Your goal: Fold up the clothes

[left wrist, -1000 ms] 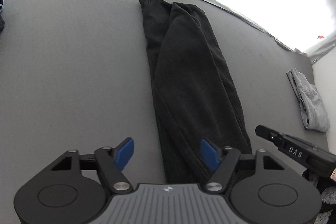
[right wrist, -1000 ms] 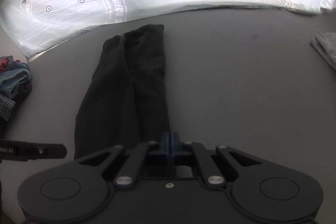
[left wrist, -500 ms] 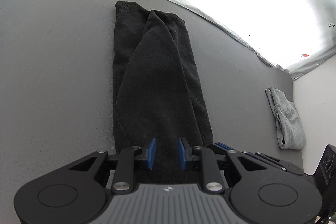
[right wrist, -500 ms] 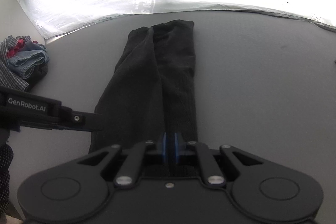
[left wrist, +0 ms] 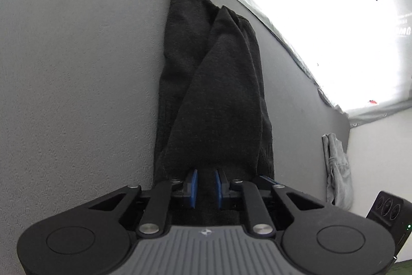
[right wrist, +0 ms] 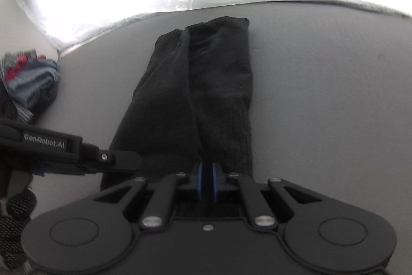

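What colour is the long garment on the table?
Black, or very dark charcoal, knit garment; clearest in the left wrist view.

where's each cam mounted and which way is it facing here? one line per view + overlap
Left wrist: sits on the left tongs, looks forward and down along the black garment on the grey table; its blue pads have just been closing on the near hem; grey cloth at right.
Right wrist: sits on the right tongs, same direction, shut on the hem; the left tongs enter at left, clothes pile beyond.
Shared: garment, table, left tongs.
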`<state>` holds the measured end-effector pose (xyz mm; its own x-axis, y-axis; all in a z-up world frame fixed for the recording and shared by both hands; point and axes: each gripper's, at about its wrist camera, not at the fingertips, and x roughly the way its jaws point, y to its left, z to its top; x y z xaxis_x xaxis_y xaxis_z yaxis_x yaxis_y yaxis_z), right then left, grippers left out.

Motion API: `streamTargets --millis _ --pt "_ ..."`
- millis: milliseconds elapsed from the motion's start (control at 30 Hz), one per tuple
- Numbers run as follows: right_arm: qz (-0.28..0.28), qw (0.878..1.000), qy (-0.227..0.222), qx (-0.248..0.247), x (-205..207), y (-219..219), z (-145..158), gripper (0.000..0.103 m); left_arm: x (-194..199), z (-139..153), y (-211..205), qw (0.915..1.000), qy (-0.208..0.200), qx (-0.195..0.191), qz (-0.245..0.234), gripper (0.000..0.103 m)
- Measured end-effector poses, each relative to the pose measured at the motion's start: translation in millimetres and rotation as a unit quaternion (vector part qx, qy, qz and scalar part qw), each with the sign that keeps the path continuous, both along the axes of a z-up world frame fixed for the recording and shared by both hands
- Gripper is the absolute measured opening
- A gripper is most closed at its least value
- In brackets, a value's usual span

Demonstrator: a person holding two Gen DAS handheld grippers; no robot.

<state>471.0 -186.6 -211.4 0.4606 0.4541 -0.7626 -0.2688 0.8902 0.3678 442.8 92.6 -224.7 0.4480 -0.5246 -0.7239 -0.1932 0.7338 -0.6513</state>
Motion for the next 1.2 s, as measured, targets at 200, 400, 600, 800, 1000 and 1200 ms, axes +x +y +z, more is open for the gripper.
streamTargets --millis 200,400,600,800,1000,1200 --pt "-0.075 0.996 -0.026 -0.028 -24 -39 19 0.028 -19 39 -22 0.994 -0.051 0.083 -0.051 0.065" --pt "-0.104 0.993 0.034 0.042 -74 -86 5 0.057 -81 46 -32 0.989 -0.051 0.115 -0.077 0.078" --pt "-0.082 0.988 0.085 0.102 -124 -104 -10 0.077 -132 30 -45 0.9848 -0.014 0.138 -0.105 0.078" --pt "-0.047 0.987 0.095 0.122 -150 -109 -12 0.073 -158 15 -59 0.9889 0.011 0.097 -0.112 0.078" --pt "0.012 0.983 0.113 0.143 -173 -108 -19 0.069 -186 5 -56 0.9956 0.024 0.037 -0.082 0.077" --pt "0.021 0.967 0.149 0.204 -189 -124 -31 0.069 -216 -2 -56 0.9975 0.033 -0.014 -0.061 0.076"
